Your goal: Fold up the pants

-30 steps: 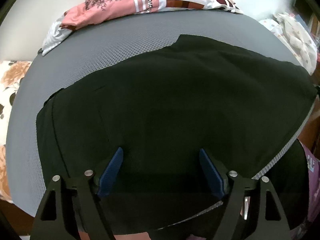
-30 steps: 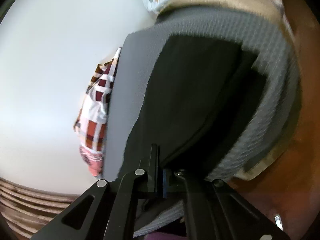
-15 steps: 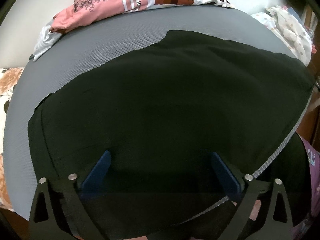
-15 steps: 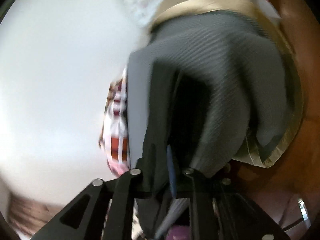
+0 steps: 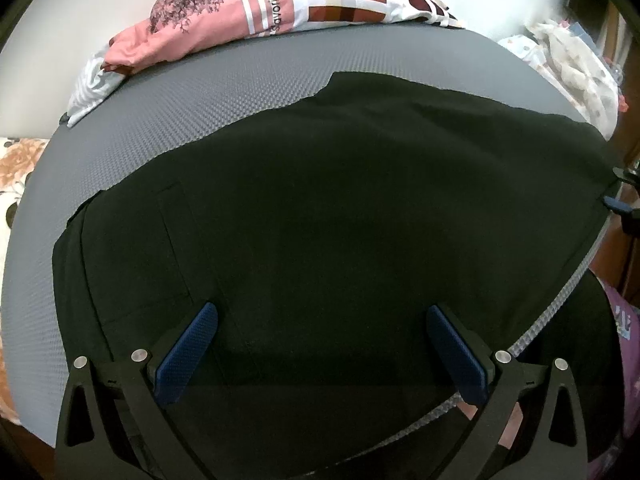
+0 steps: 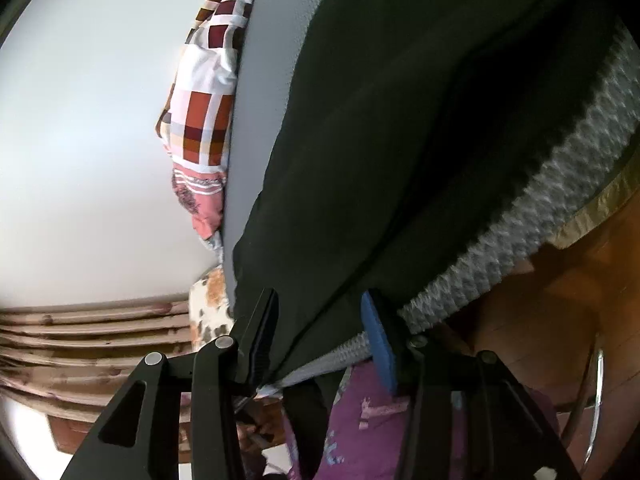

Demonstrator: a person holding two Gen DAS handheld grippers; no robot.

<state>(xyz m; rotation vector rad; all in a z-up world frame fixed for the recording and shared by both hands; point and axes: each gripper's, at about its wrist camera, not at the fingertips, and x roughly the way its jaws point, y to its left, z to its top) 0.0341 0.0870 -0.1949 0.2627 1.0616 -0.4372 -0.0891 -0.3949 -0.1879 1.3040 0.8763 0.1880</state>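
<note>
Now both grips are let go: the left gripper [image 5: 322,340] is spread to full width above the black pants [image 5: 340,220], nothing pinched, and the right gripper [image 6: 320,320] has just been opening, w/ the pants' edge between its jaws but unpressed. Pants are laid flat on the grey mat [image 5: 240,92], one fold prob. set down; next fold is still awaited.

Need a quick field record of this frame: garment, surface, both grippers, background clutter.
garment: black pants, spread flat, near edge hanging over the mat's front
surface: grey textured mat
left gripper: open wide above the pants, nothing between the pads
right gripper: jaws just been opening, parted at the pants' edge, cloth lies between them, not pinched
background: pink and checked fabric pile at the mat's far edge
fold: not yet visibly started
</note>
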